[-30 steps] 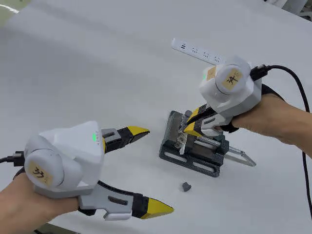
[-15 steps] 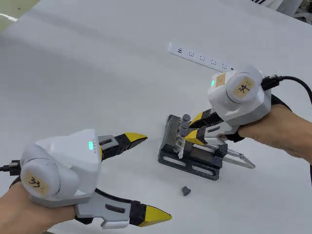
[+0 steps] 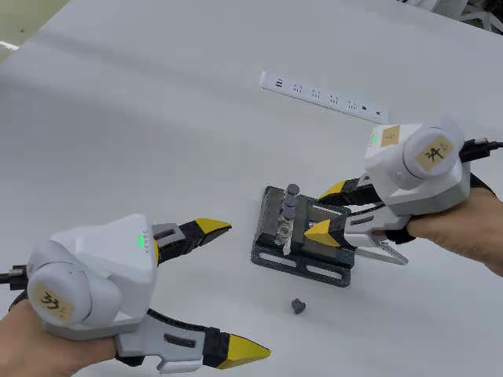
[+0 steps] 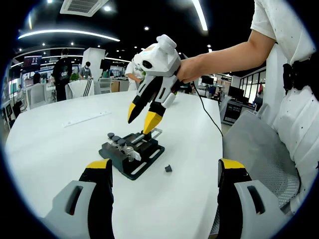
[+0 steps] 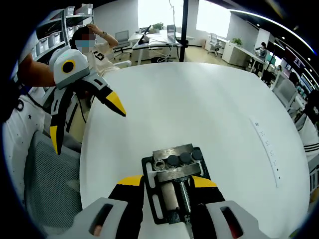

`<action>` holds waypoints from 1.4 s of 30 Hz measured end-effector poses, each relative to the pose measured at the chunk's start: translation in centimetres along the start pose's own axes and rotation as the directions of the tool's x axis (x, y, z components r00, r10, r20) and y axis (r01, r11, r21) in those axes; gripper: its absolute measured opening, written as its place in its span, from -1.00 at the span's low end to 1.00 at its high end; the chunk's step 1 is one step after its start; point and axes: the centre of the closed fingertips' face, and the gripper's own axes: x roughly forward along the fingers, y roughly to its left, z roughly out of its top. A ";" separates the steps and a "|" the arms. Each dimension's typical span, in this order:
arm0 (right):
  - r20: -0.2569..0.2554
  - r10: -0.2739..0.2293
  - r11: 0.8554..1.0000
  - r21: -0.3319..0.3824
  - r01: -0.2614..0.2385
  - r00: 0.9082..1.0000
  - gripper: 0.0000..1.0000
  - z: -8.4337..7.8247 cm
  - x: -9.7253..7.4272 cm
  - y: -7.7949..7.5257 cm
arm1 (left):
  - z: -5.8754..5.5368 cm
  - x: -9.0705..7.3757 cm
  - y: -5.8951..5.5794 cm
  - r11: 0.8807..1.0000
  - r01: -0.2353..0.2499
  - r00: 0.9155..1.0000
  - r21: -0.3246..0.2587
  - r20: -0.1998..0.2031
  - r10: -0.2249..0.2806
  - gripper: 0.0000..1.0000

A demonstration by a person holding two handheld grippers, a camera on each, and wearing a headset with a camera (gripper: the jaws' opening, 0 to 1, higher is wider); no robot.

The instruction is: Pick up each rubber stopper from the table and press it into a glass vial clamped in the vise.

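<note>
- Head view: one loose rubber stopper (image 3: 297, 305) lies on the table (image 3: 157, 118), just beside the vise (image 3: 271, 255) on its near-edge side.
- Left gripper (image 3: 232, 289): jaws wide apart, empty.
- Right gripper (image 3: 328, 210): jaws apart, empty, above the vise.
- Recommended: grip the stopper by its sides, keep it upright, and press it squarely into the open vial (image 5: 159, 165).

Observed: left gripper (image 3: 242, 288), right gripper (image 3: 324, 212), white housings, black jaws, yellow tips. Round tan handwritten labels (image 3: 434, 152) and black cables (image 3: 483, 144) at housing rears; green LEDs (image 3: 141, 240). White speckled short-sleeved shirt (image 4: 284, 30).
</note>
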 end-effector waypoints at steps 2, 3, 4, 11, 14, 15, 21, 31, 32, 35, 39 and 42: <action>0.019 -0.011 1.000 0.020 0.010 1.000 -0.32 -0.3 -0.5 0.1 | 0.0 0.0 -0.1 1.000 0.003 1.000 0.007 -0.008 -0.003 0.72; 0.027 -0.017 0.999 0.029 0.016 0.999 -0.31 -0.5 -0.9 0.2 | 0.0 -0.1 -0.1 1.000 0.006 1.000 0.010 -0.011 -0.005 0.72; 0.034 -0.021 0.999 0.037 0.019 0.999 -0.30 -0.7 -1.0 0.2 | 0.0 -0.1 -0.2 1.000 0.008 1.000 0.012 -0.015 -0.008 0.72; 0.077 -0.056 0.995 0.092 0.049 0.995 -0.19 -2.7 -2.5 1.2 | -0.1 -0.1 -0.5 0.998 0.029 0.998 0.048 -0.051 -0.026 0.70; 0.092 -0.076 0.989 0.131 0.063 0.993 -0.16 -3.8 -3.2 1.5 | -0.1 -0.1 -0.7 0.998 0.036 0.997 0.059 -0.064 -0.033 0.69; 0.100 -0.085 0.987 0.145 0.070 0.991 -0.14 -4.2 -3.5 1.7 | -0.2 0.0 -0.7 0.997 0.041 0.997 0.064 -0.069 -0.037 0.69; 0.126 -0.116 0.976 0.198 0.089 0.985 -0.04 -6.6 -4.4 2.7 | -0.5 0.2 -1.2 0.993 0.070 0.992 0.090 -0.110 -0.059 0.67; 0.171 -0.168 0.946 0.306 0.110 0.971 0.09 -8.7 -4.8 5.1 | -0.1 0.8 -1.6 0.990 0.093 0.988 0.108 -0.133 -0.078 0.67; 0.178 -0.170 0.943 0.314 0.108 0.969 0.13 -8.7 -4.7 5.4 | -0.2 0.8 -1.7 0.989 0.095 0.988 0.109 -0.135 -0.080 0.68; 0.193 -0.176 0.939 0.329 0.105 0.965 0.20 -8.9 -4.4 6.1 | -0.3 0.9 -1.8 0.988 0.106 0.985 0.113 -0.147 -0.089 0.68; 0.212 -0.187 0.931 0.349 0.104 0.959 0.29 -9.1 -4.1 6.8 | -0.3 0.9 -1.8 0.987 0.112 0.983 0.115 -0.156 -0.093 0.68; 0.232 -0.193 0.925 0.368 0.097 0.953 0.37 -9.2 -3.8 7.1 | -0.4 0.9 -1.8 0.987 0.115 0.982 0.117 -0.163 -0.095 0.69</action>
